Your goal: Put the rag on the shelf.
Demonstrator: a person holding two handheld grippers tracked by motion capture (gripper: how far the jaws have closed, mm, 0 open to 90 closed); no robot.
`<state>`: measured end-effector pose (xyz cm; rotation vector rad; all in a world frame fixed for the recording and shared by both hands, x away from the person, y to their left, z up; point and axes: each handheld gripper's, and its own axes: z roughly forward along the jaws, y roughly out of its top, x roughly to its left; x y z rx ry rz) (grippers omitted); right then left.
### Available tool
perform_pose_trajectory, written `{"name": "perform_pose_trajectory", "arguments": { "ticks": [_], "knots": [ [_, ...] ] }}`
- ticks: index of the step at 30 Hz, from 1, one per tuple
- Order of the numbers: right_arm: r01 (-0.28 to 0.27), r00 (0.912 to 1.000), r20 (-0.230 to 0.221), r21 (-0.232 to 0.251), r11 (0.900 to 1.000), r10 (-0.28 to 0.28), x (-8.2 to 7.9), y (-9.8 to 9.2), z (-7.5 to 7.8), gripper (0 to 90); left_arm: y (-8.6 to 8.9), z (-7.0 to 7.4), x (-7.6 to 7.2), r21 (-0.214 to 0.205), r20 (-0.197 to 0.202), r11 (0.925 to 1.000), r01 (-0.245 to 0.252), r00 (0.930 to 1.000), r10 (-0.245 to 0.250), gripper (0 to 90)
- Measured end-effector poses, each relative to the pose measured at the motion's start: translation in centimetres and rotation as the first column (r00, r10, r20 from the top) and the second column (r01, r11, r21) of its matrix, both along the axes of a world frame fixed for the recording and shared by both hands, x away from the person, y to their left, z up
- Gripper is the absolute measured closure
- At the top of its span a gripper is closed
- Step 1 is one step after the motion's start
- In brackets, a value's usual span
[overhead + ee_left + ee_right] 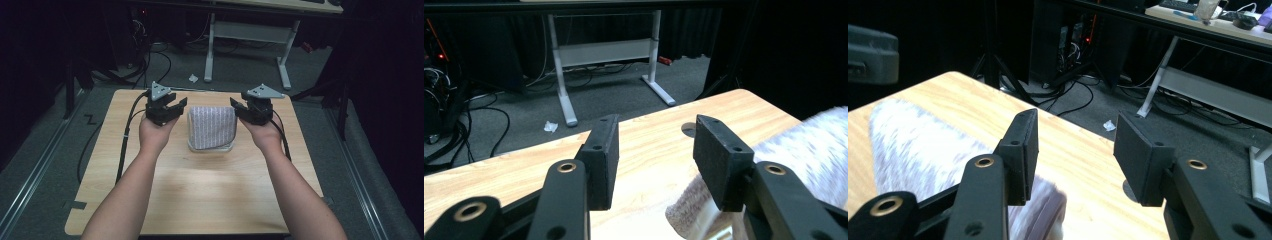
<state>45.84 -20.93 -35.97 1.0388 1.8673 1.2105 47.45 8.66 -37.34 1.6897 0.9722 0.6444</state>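
Observation:
A folded cloth (212, 127) with fine grey stripes lies on the far middle of the wooden table (200, 200). My left gripper (178, 106) hovers just left of the cloth, open, with nothing between its jaws. My right gripper (234, 108) hovers just right of the cloth, also open and empty. In the left gripper view the left gripper (656, 131) has bare tabletop between its jaws, and the cloth (814, 145) lies to the right behind one finger. In the right gripper view the right gripper (1075, 126) stands wide, with the cloth (923, 145) to its left.
A white-legged desk (247, 35) stands on the floor beyond the table's far edge. Black cables (150, 60) run over the floor at the back left, near a crumpled scrap of paper (193, 78). Each gripper's cable trails back along the table.

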Motion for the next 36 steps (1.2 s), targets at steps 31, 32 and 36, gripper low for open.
{"name": "perform_pose_trajectory", "arguments": {
  "ticks": [31,32,36],
  "knots": [
    [-0.029,0.9948,-0.099,-0.070,0.9971,0.022,-6.4,-2.3,-9.5,49.4,3.0,-10.6,-7.6,0.048,-0.125,0.9947,0.090,0.9887,-0.084,52.3],
    [-0.030,0.9950,-0.097,-0.073,0.9969,0.022,-6.6,-2.3,-9.9,49.5,3.2,-11.1,-8.0,0.049,-0.135,0.9943,0.095,0.9869,-0.088,52.2],
    [-0.035,0.9922,-0.122,-0.088,0.9955,0.024,-7.8,-2.4,-11.8,48.5,3.9,-12.8,-9.8,0.071,-0.183,0.9898,0.123,0.9771,-0.109,51.2]
  ]
}}
